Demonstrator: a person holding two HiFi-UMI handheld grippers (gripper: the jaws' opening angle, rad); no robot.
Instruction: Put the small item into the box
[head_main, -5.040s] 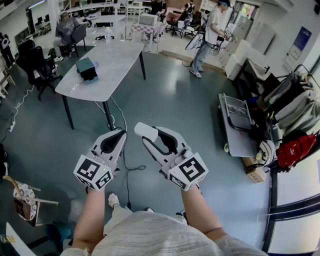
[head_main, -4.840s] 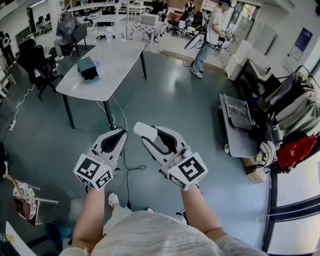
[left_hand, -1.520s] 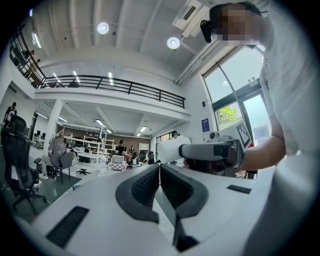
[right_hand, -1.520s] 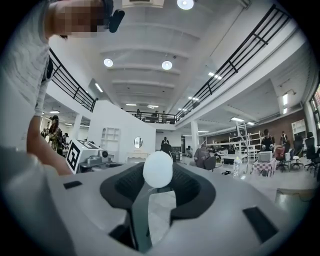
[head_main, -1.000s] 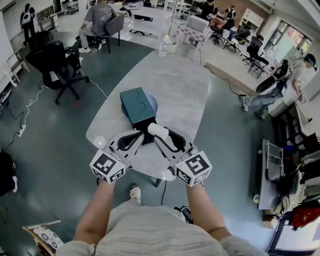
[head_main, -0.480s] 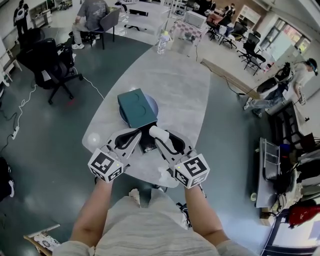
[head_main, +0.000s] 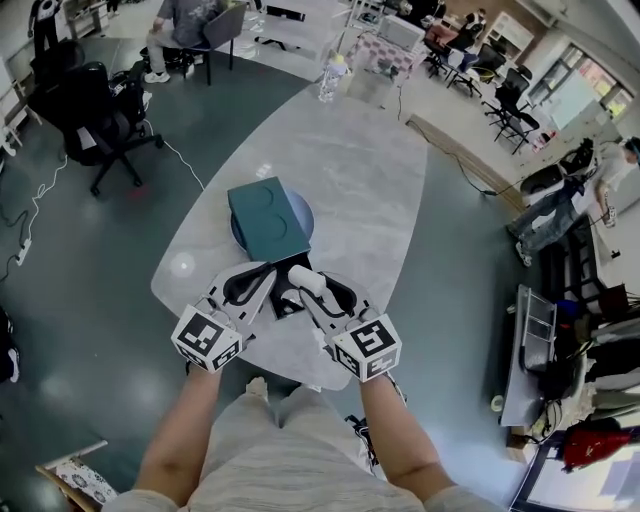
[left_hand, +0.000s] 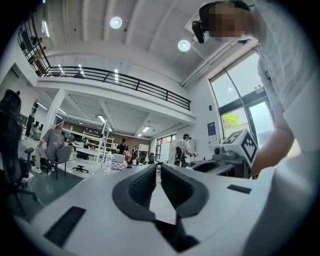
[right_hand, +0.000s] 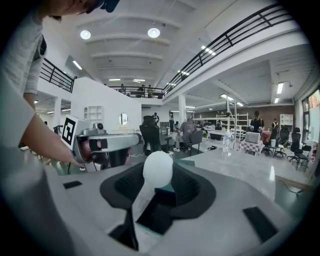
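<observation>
A teal box lid (head_main: 266, 212) rests on a blue plate (head_main: 303, 216) on the grey table (head_main: 350, 190). Just in front of it sits the dark open box (head_main: 288, 301). My right gripper (head_main: 306, 284) is shut on a small white rounded item (head_main: 301, 275) and holds it over the box's near side. In the right gripper view the item (right_hand: 157, 169) stands between the pads, with the dark box (right_hand: 156, 212) below it. My left gripper (head_main: 267, 271) hovers at the box's left edge, jaws together and empty (left_hand: 158, 172).
A water bottle (head_main: 327, 78) stands at the table's far end. Office chairs (head_main: 85, 105) and seated people are beyond on the left. A metal cart (head_main: 530, 335) stands at the right. The table's near edge (head_main: 300, 378) is just under my hands.
Since five seconds ago I have come from the open floor to the table. Over the last second both grippers have sunk and closed in on the dark box, the white item still held.
</observation>
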